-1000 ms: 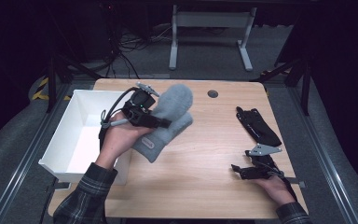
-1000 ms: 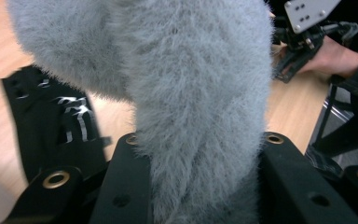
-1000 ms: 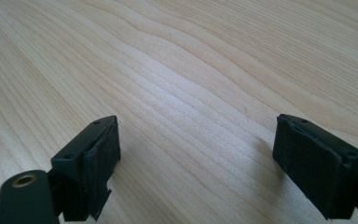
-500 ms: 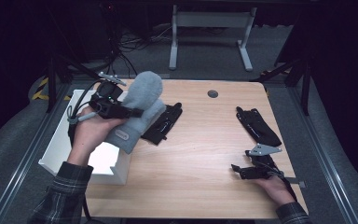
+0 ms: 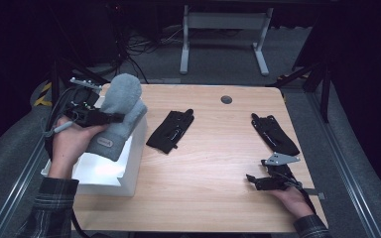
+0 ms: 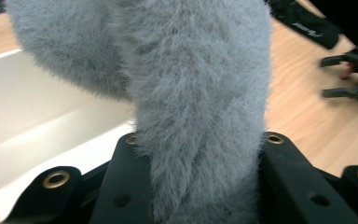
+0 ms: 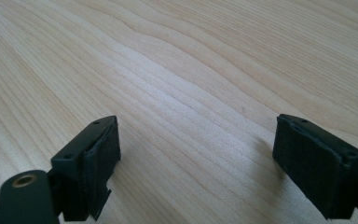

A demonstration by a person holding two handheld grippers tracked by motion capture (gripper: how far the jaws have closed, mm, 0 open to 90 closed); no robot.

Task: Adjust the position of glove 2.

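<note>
The mitten (image 5: 117, 115) is a fuzzy pale grey with a small grey label near its cuff, and the bin (image 5: 129, 166) beneath it is plain white. To the right of the bin, the surface (image 5: 218, 163) is light wood with a wavy grain, and on it lie a black glove (image 5: 171, 131) and, farther right, another black glove (image 5: 274, 134). Both tongs (image 5: 110, 118) (image 7: 198, 168) are black, the right one topped by a grey plate, and the sleeves (image 5: 49, 208) are a dark plaid.

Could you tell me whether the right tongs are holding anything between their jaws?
No, the right tongs stand wide open, with bare wooden table showing between the two black jaws.
</note>
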